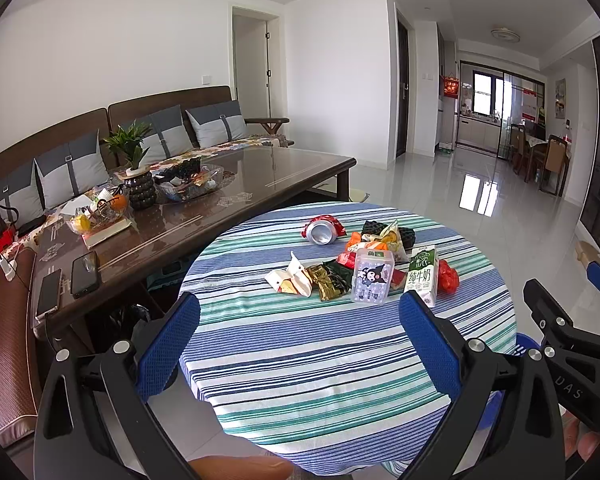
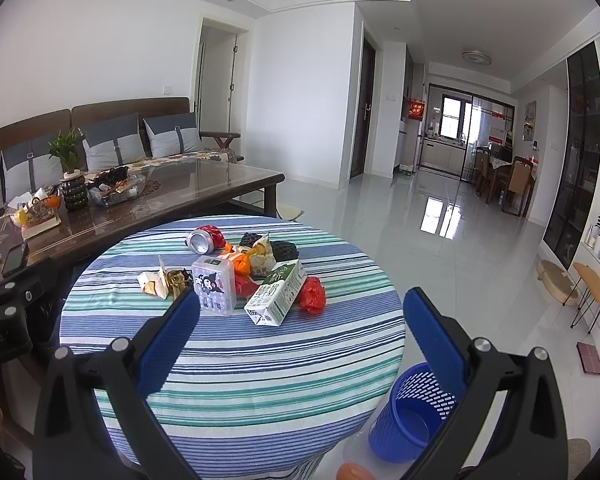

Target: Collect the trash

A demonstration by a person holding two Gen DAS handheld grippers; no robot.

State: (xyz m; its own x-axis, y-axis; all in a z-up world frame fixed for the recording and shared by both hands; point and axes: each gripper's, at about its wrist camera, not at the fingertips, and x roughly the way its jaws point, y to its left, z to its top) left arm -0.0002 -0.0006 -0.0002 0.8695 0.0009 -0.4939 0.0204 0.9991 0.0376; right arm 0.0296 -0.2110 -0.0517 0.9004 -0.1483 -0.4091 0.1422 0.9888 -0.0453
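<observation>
- Both hand-held grippers hover above the near edge of a round worktop [image 2: 228, 364] under a blue-and-green striped cloth, with a heap of trash ahead of them toward the far half.
- The right hand-held gripper [image 2: 302, 312] stands wide open and holds nothing; the left hand-held gripper [image 1: 300, 314] is likewise spread wide and empty.
- A milk carton [image 2: 278, 294] lies on its side at the near front of the heap, its long axis running diagonally from near-left to far-right in the right wrist view; it sits between the right gripper's fingertips and just ahead of them, apart from both pads.
- A clear plastic box [image 2: 216, 286] with a cartoon sticker stands just left of the carton, close to the right gripper's left fingertip.
- Farther back lie a crushed can [image 2: 204, 238], crumpled wrappers [image 1: 308, 278] and a red plastic scrap [image 2: 313, 294].
- A blue mesh bin [image 2: 410, 414] stands on the floor by the worktop's near right edge, below the right gripper.
- By this view, the right hand looks better placed for both carton and bin.
</observation>
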